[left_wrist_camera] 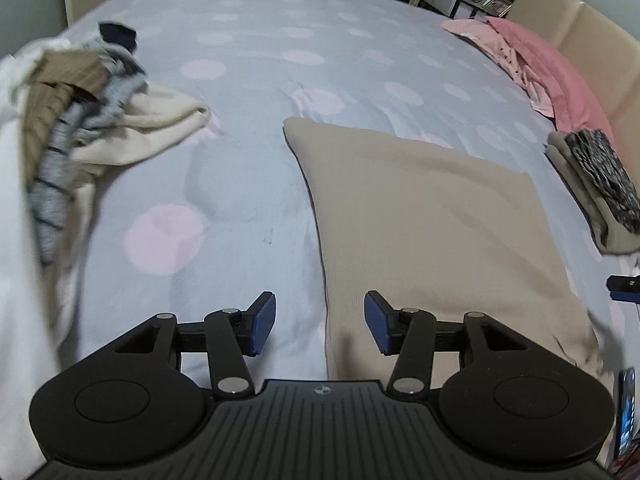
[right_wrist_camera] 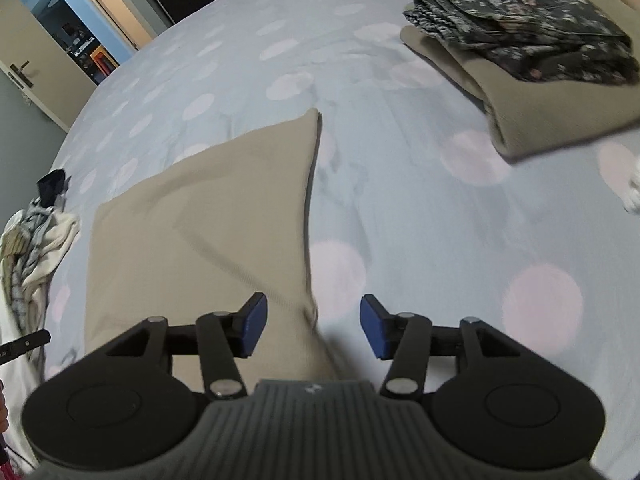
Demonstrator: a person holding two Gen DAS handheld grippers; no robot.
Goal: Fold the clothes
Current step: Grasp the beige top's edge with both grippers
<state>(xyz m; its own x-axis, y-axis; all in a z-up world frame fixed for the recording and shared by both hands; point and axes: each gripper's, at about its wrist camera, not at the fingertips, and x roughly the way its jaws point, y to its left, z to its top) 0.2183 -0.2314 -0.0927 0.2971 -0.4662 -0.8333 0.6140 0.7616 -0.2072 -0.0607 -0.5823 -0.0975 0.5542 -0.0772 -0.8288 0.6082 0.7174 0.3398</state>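
A beige folded garment (left_wrist_camera: 432,220) lies flat on the dotted bedspread (left_wrist_camera: 240,80); it also shows in the right wrist view (right_wrist_camera: 208,224). My left gripper (left_wrist_camera: 320,326) is open and empty, over the garment's near left edge. My right gripper (right_wrist_camera: 312,326) is open and empty, over the garment's near right corner. A heap of unfolded clothes (left_wrist_camera: 80,120) lies to the left and shows in the right wrist view (right_wrist_camera: 32,236) too. A stack of folded clothes (right_wrist_camera: 532,52), dark floral on beige, sits at the right; the left wrist view shows it (left_wrist_camera: 596,184) as well.
Pink clothing (left_wrist_camera: 532,64) lies along the cream headboard (left_wrist_camera: 580,40) at the far right. A door and a lit doorway (right_wrist_camera: 76,40) are beyond the bed's far left. The right gripper's tip (left_wrist_camera: 624,286) shows at the right edge of the left wrist view.
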